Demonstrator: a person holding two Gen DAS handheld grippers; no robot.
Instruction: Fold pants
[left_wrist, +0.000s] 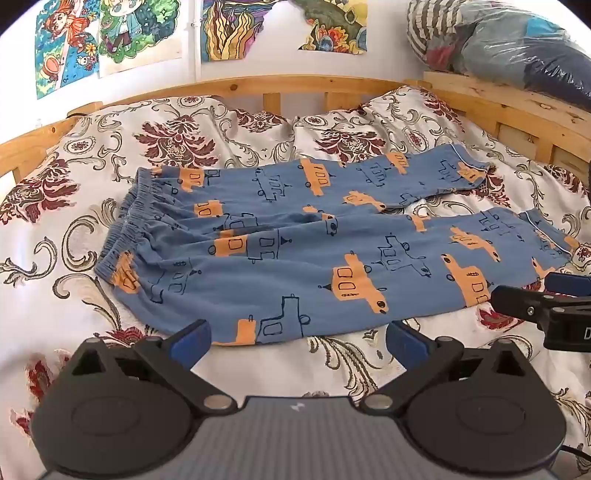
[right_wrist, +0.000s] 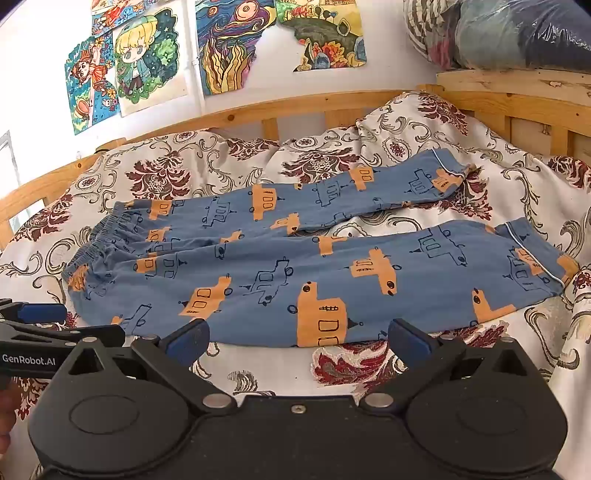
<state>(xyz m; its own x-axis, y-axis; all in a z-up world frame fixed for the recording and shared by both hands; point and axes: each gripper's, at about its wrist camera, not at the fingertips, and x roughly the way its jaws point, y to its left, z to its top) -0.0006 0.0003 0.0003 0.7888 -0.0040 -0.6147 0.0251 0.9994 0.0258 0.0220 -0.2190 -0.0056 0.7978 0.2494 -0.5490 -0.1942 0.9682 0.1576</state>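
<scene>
One pair of blue pants (left_wrist: 280, 236) printed with orange and outlined vehicles lies flat on a bed, spread across a floral bedspread (left_wrist: 74, 229). Its gathered elastic waistband (left_wrist: 125, 221) sits at the left end of the garment, and the two legs run off to the right, parting into a narrow V so that a strip of bedspread shows between them. The far leg ends in a white-piped cuff (left_wrist: 469, 166) close to the rumpled bedding; the near leg ends in a like cuff (right_wrist: 535, 254) at the right.

Just short of the pants' near edge, both grippers hover above the bedspread without touching the cloth. The left gripper (left_wrist: 298, 341) has its blue-padded fingers spread wide, nothing between them, and points toward the middle of the near leg. The right gripper (right_wrist: 299, 339) is likewise spread wide and empty, aimed at the near leg's lower half. In the left wrist view the right gripper's fingers reach in beside the near cuff; in the right wrist view the left gripper shows beside the waistband end.

Beyond the pants, a wooden bed rail (left_wrist: 258, 86) curves behind the bedding. Above it, colourful drawings (right_wrist: 147, 62) hang on a white wall. Right of the pants, bundles wrapped in clear plastic (left_wrist: 517, 44) rest on a wooden ledge.
</scene>
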